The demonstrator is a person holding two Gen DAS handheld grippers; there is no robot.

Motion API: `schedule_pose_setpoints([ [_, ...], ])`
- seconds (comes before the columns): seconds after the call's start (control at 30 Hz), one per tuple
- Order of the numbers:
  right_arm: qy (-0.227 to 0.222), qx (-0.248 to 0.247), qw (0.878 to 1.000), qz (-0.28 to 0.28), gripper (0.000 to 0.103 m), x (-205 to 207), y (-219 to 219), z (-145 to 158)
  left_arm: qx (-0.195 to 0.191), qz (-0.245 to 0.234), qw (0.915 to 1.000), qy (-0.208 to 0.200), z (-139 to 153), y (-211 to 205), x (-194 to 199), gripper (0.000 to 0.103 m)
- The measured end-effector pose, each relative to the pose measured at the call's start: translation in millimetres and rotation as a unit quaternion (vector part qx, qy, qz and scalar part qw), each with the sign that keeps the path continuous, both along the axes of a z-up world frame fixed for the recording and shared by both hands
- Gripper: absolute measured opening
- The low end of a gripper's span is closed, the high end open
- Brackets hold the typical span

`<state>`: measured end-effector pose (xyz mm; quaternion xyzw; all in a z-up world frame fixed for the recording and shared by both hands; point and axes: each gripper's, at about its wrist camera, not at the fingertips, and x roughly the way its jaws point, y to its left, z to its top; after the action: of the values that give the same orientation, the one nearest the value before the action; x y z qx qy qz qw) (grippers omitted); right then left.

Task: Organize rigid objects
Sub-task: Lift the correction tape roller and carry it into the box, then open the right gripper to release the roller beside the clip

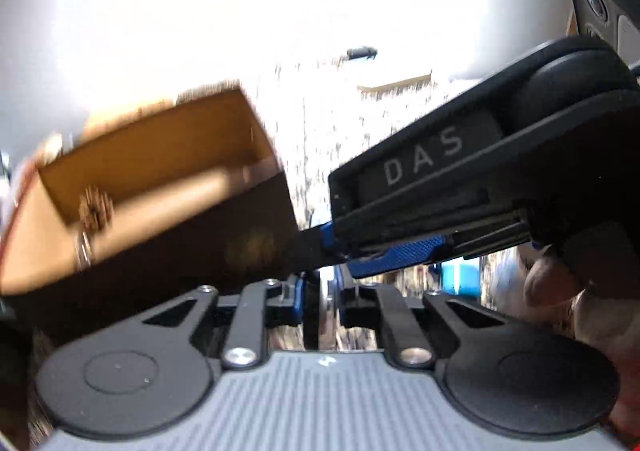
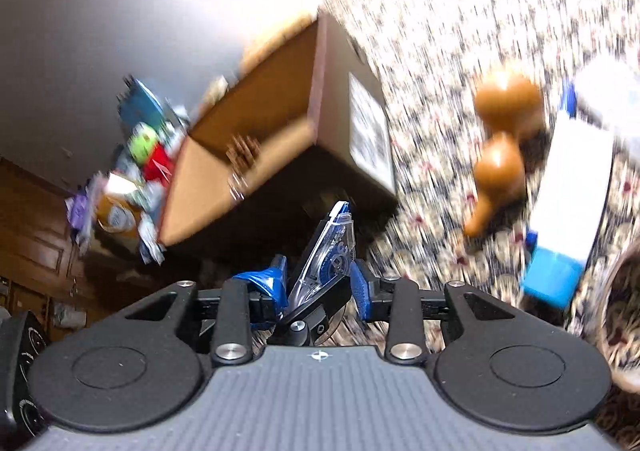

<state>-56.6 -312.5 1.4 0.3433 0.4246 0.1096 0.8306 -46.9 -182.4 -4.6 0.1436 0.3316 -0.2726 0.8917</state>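
A clear and blue correction tape dispenser [image 2: 326,251] stands between the blue pads of my right gripper [image 2: 320,285], which is shut on its edges. In the left wrist view my left gripper [image 1: 320,293] is closed on the thin clear edge of the dispenser [image 1: 329,301]. There my right gripper [image 1: 320,249] reaches in from the right, marked DAS, its tips just above the left fingers. An open cardboard box [image 1: 160,179] sits just beyond both grippers, with a pine cone [image 1: 94,207] and a metal ring [image 1: 82,247] inside. The box [image 2: 280,123] also shows in the right wrist view.
Everything rests on a floral patterned cloth [image 2: 432,51]. Two orange gourd shapes [image 2: 504,131] and a white and blue carton [image 2: 568,187] lie right of the box. A heap of colourful small items [image 2: 136,163] lies to its left. A person's finger [image 1: 548,283] holds the right gripper.
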Motion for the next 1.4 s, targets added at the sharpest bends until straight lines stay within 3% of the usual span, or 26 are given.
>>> schedule_pose_setpoints([
  [0.23, -0.110, -0.029, 0.994, -0.001, 0.017, 44, 22, 62, -0.016, -0.005, 0.9957, -0.091, 60, 26, 47, 0.009],
  [0.4, -0.136, -0.029, 0.990, 0.020, 0.017, 104, 57, 70, -0.001, 0.008, 0.9948, -0.101, 73, 62, 100, 0.009],
  [0.53, -0.112, -0.036, 0.992, 0.053, 0.016, 151, 92, 61, 0.010, 0.021, 0.9982, -0.055, 59, 96, 143, 0.009],
  [0.67, -0.058, -0.034, 0.994, 0.087, 0.013, 189, 124, 29, 0.041, 0.036, 0.9985, 0.007, 23, 126, 172, 0.009],
  [0.83, -0.001, -0.034, 0.993, 0.116, 0.010, 222, 157, -3, 0.052, 0.063, 0.9928, 0.087, -15, 155, 210, 0.009],
  [1.0, 0.039, -0.031, 0.991, 0.128, 0.010, 239, 174, -23, 0.061, 0.073, 0.9846, 0.147, -32, 169, 223, 0.010],
  [1.13, 0.048, -0.071, 0.988, 0.128, 0.010, 243, 180, -32, 0.056, 0.082, 0.9831, 0.154, -34, 173, 231, 0.015],
  [1.23, 0.056, -0.042, 0.991, 0.115, 0.010, 244, 172, -36, 0.057, 0.081, 0.9814, 0.165, -40, 175, 237, 0.016],
  [1.4, 0.051, -0.030, 0.995, 0.076, 0.012, 236, 160, -39, 0.082, 0.079, 0.9814, 0.155, -49, 169, 244, 0.039],
])
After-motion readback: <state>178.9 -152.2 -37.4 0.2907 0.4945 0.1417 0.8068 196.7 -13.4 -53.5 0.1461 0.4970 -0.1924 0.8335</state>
